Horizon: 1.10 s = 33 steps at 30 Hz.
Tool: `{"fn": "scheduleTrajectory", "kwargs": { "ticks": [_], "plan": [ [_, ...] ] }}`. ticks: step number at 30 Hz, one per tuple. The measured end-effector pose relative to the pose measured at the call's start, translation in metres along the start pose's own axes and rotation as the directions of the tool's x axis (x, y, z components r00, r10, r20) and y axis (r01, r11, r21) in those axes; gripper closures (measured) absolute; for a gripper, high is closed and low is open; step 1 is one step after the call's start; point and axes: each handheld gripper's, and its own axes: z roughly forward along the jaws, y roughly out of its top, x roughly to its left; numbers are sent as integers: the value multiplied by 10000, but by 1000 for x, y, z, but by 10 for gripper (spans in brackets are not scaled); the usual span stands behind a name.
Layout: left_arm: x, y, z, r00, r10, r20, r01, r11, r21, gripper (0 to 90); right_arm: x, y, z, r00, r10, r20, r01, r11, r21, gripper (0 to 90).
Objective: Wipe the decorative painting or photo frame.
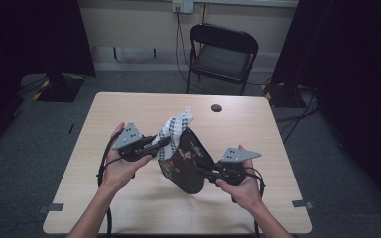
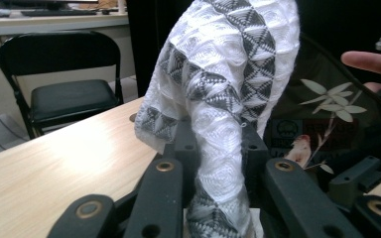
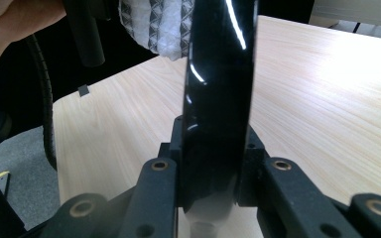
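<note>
Above the tabletop [image 1: 129,106], the left tool [image 1: 159,144] pinches the white patterned cloth [image 1: 174,130] at the mouth of the black bag [image 1: 191,163], whose edge the right tool [image 1: 204,172] clamps; steady the bag while feeding the cloth straight in.

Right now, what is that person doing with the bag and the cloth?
A person at the wooden table holds a tool in each hand. The left tool is shut on a white cloth with grey triangles, which sticks out of the top of a black bag. The right tool is shut on the bag's glossy edge and holds it up off the table. Whether the cloth is going in or coming out cannot be told.
</note>
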Motion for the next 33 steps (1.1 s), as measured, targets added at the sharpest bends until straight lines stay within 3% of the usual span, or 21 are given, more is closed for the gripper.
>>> {"fn": "scheduleTrajectory", "kwargs": {
  "ticks": [2, 5, 14, 18, 24, 28, 33],
  "plan": [
    [-1, 1, 1, 9998, 199, 39, -199, 9998, 4, 766, 0, 0, 0, 10000, -1, 12, 1, 10000, 17, 762],
    [0, 0, 2, 9998, 184, 77, -183, 9998, -99, 768, 0, 0, -1, 10000, 10, 1, -10, 10000, 9, 759],
    [9, -5, 0, 9993, -384, -32, 384, 9993, -13, 775, 0, 0, 0, 10000, 41, -52, -41, 10000, 0, 751],
    [1, -1, 1, 9999, -80, 101, 80, 10000, 33, 779, 0, 0, 0, 10000, 30, -55, -30, 10000, 10, 751],
    [-6, 3, 3, 9994, 64, 327, -66, 10000, 65, 779, 0, 0, 0, 10000, -3, -39, 3, 10000, 25, 752],
    [1, -1, 2, 9992, -181, 354, 181, 9998, 7, 779, 0, 0, 0, 10000, 7, -42, -7, 10000, 1, 751],
    [10, -6, 0, 9979, -639, 36, 638, 9978, 178, 778, 0, 0, 1, 10000, 14, -58, -14, 10000, 2, 750]
  ]
}}
